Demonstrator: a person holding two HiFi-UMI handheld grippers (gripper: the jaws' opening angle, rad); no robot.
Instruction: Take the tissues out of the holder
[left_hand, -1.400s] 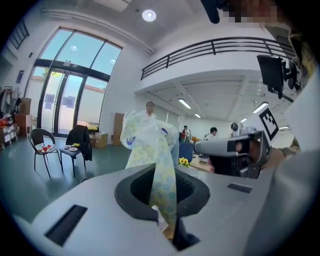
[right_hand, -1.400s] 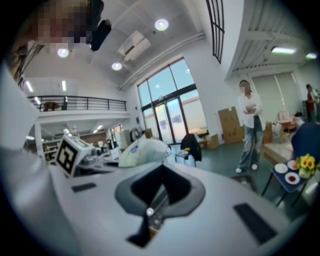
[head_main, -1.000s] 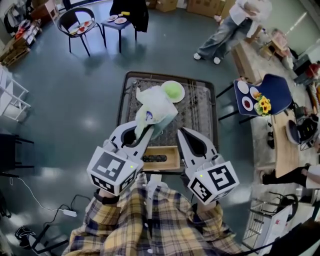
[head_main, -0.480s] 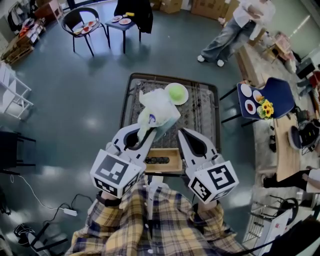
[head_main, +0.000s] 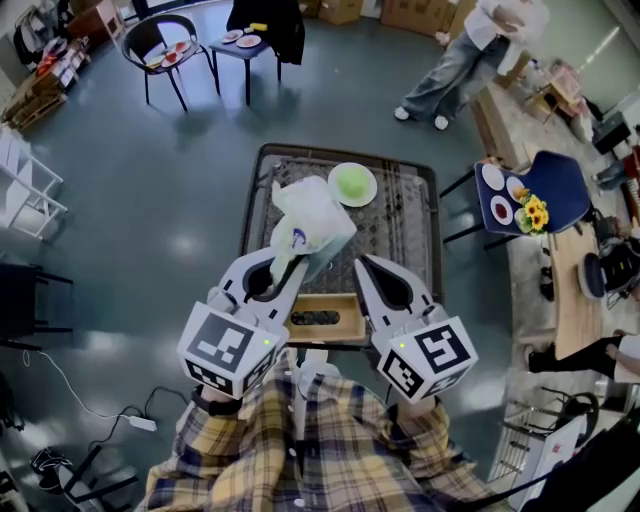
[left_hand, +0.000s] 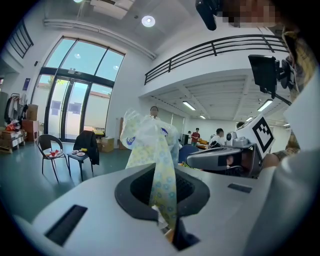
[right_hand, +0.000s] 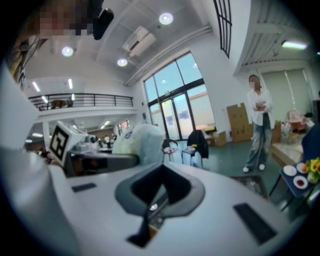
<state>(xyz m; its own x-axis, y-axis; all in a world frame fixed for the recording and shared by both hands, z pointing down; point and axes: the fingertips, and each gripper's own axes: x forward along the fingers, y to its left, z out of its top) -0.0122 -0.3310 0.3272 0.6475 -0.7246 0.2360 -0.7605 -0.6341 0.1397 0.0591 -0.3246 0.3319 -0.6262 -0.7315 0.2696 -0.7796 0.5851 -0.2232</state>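
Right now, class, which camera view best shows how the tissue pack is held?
The left gripper view: the tissue pack tapers down into the shut jaws of the left gripper. The head view shows the pack from above; the right gripper view only its bulk.

Ahead of you, a low patterned table (head_main: 400, 222) carries a plate (head_main: 372, 189) with something green (head_main: 351, 181) on it. Far left, a black chair (head_main: 150, 38) and a small dark table (head_main: 238, 50) hold dishes. At your right, a blue chair (head_main: 556, 180) bears plates and sunflowers (head_main: 528, 212) — a person (head_main: 455, 62) stands beyond.
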